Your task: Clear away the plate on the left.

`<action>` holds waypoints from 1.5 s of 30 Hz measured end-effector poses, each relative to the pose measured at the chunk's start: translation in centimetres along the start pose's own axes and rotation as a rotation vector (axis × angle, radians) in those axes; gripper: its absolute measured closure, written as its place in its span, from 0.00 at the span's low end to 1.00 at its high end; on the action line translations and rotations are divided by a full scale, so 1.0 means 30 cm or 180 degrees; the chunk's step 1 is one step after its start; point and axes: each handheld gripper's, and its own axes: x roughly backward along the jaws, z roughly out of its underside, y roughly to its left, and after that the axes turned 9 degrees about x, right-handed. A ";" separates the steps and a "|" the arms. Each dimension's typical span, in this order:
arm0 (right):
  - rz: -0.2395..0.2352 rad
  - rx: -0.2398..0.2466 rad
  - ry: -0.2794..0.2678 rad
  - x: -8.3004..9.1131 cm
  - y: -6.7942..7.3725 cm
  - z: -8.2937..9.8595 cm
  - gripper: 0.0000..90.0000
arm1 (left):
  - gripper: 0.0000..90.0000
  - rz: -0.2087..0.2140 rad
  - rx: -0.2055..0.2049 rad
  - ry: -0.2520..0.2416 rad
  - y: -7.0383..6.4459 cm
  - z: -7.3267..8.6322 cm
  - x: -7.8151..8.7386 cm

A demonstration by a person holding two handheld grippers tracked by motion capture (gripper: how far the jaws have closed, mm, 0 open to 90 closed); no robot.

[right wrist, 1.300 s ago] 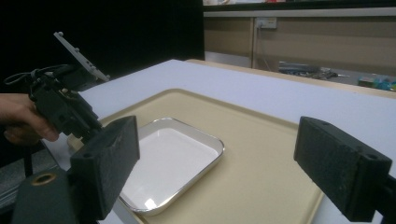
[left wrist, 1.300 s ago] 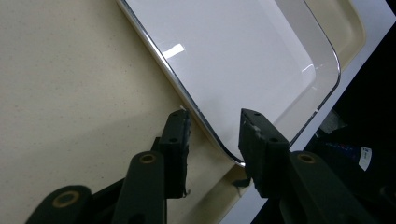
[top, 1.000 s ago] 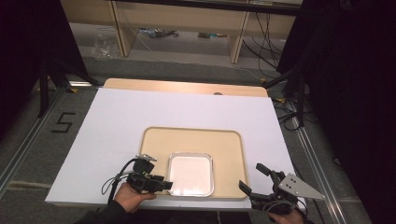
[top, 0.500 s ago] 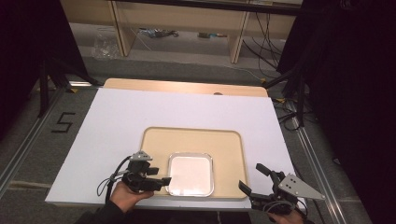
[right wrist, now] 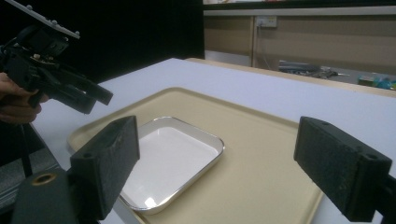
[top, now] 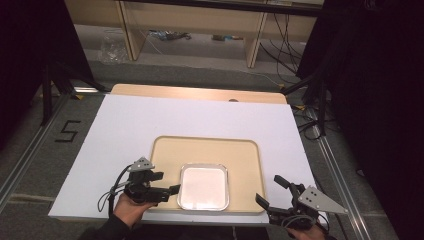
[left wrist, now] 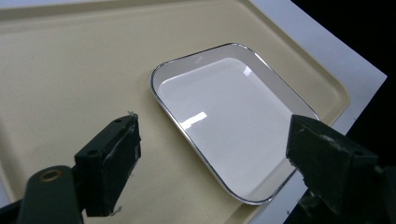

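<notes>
The white dish [top: 203,186] sits on the beige tray [top: 240,155], down at the tray's 6 o'clock edge, on the white table [top: 150,120]. The left hand-held gripper [top: 172,190] hovers at the dish's 9 o'clock, jaws spread wide, holding nothing. The right hand-held gripper [top: 270,192] waits at the 4 o'clock corner, also gaping and empty.

Light falls from overhead, moderate and even on the white table top [top: 200,120]; both sides of the high view drop to near black. Shadows soft, faint. Glare: 1 small bright streak on the white dish [left wrist: 224,121], lower centre of the left gripper view, thin highlights along its metal rim. Close jaws slightly soft at the bottom edges. Shelving at the top of the right gripper view blurred.
</notes>
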 end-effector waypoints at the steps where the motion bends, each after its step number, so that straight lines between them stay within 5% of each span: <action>1: -0.0016 -0.0039 0.0016 0.001 0.003 0.000 0.17 | 0.18 0.0022 0.0006 -0.0043 -0.001 0.000 0.003; 10: -0.0043 -0.0024 0.0075 0.005 0.002 -0.002 0.17 | 0.18 -0.0064 -0.0227 -0.0337 -0.013 0.000 0.052; 25: -0.0016 -0.0045 0.0011 0.001 0.005 0.000 0.17 | 0.19 -0.0131 -0.0253 -0.0505 -0.006 0.013 0.099; 32: -0.0128 0.0017 0.0019 -0.003 -0.001 -0.001 0.17 | 0.18 -0.0238 -0.0413 -0.0695 -0.006 0.023 0.139; 34: -0.0127 0.0015 0.0020 -0.003 -0.001 -0.001 0.17 | 0.18 -0.0261 -0.0358 -0.0723 -0.009 0.028 0.144; 36: -0.0096 0.0068 0.0007 -0.003 -0.002 -0.001 0.17 | 0.18 -0.0253 -0.0460 -0.0736 -0.003 0.032 0.157; 39: -0.0095 0.0068 0.0020 -0.002 -0.003 -0.002 0.17 | 0.18 -0.0281 -0.0416 -0.0761 -0.004 0.042 0.167; 41: -0.0095 0.0071 0.0024 -0.002 -0.003 -0.002 0.17 | 0.18 -0.0287 -0.0530 -0.0730 0.005 0.047 0.183; 45: -0.0131 0.0000 -0.0001 -0.006 0.000 0.000 0.17 | 0.18 -0.0280 -0.0548 -0.0759 0.006 0.060 0.201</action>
